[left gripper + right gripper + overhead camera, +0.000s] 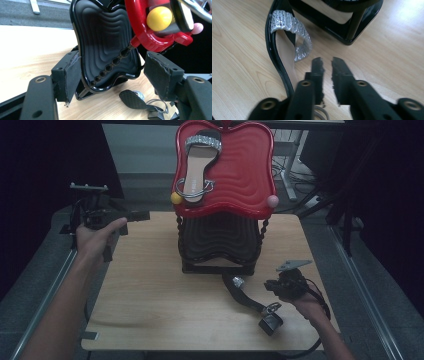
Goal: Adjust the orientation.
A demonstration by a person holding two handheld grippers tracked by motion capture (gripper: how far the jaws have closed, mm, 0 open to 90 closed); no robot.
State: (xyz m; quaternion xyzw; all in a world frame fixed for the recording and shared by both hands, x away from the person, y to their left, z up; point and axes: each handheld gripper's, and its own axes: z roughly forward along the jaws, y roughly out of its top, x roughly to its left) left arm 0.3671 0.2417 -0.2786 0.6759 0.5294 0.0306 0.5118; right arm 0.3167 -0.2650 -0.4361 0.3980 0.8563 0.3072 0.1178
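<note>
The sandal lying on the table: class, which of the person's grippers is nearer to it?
Right. The right gripper sits just beside the sandal on the table, jaws closed and empty. The left gripper is open, across the table by the two-tier tray stand.

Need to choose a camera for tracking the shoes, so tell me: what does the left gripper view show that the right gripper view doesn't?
Left gripper view: a red wavy plastic tray with a yellow ball and a pink ball, above a black wavy tray.
Right gripper view: the silver glitter strap and tan insole of the black flat sandal lying on the light wooden table.
Both: that sandal and that table.
</note>
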